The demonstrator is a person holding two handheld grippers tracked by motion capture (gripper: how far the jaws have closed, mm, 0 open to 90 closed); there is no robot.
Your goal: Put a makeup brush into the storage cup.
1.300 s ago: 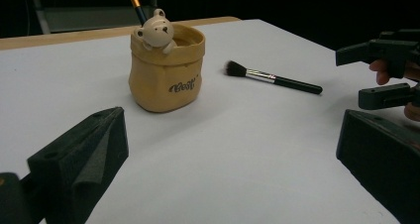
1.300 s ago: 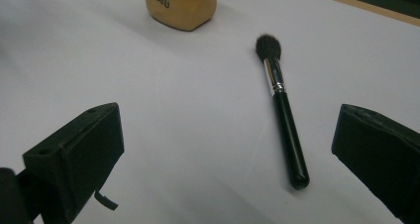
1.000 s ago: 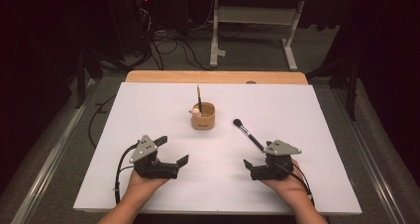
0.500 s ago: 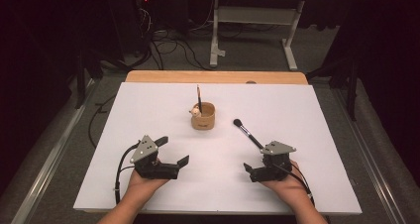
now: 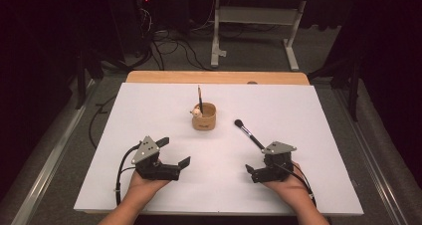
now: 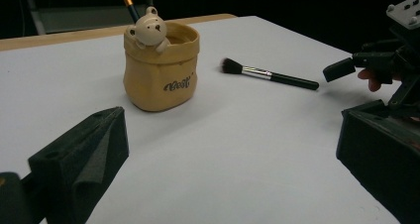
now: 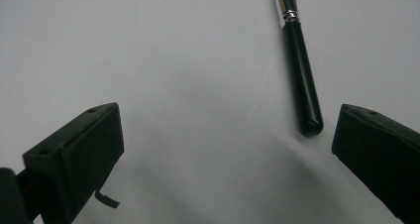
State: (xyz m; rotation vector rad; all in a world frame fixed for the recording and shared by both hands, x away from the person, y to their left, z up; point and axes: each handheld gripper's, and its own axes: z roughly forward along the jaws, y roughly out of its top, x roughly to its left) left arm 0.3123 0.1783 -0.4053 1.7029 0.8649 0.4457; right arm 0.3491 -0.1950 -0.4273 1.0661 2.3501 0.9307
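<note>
The makeup brush (image 5: 248,134) lies flat on the white sheet of the desk (image 5: 149,105), right of the middle and slanting toward the near right corner; it has a dark, soft tuft of bristles, a bright metal ferrule and a smooth, glossy black handle with a rounded end; in the right gripper view that rounded end (image 7: 309,125) lies on the sheet between the two jaws, nearer the right-hand one and touching neither. The right claw (image 5: 259,170) is held near the desk's near edge, its matt black, blocky jaws spread wide with nothing pinched; a grey three-cornered plate sits on top of it and a cable trails back over the hand. The left claw (image 5: 174,155) is held toward the near left, likewise spread and gripping nothing, its jaw faces padded with a dull, foam-like lining in the left gripper view.

Near the middle of the desk, closer to the far edge, stands a small tan pot (image 5: 205,117) shaped like a soft, wrinkled sack, with dark lettering on its side and a pale little bear figure (image 6: 148,29) leaning over its rim; a thin brush (image 5: 199,97) with an orange and black stem stands upright in it. Open white sheet lies between the pot and the makeup brush; a strip of bare wood shows along the far edge.
</note>
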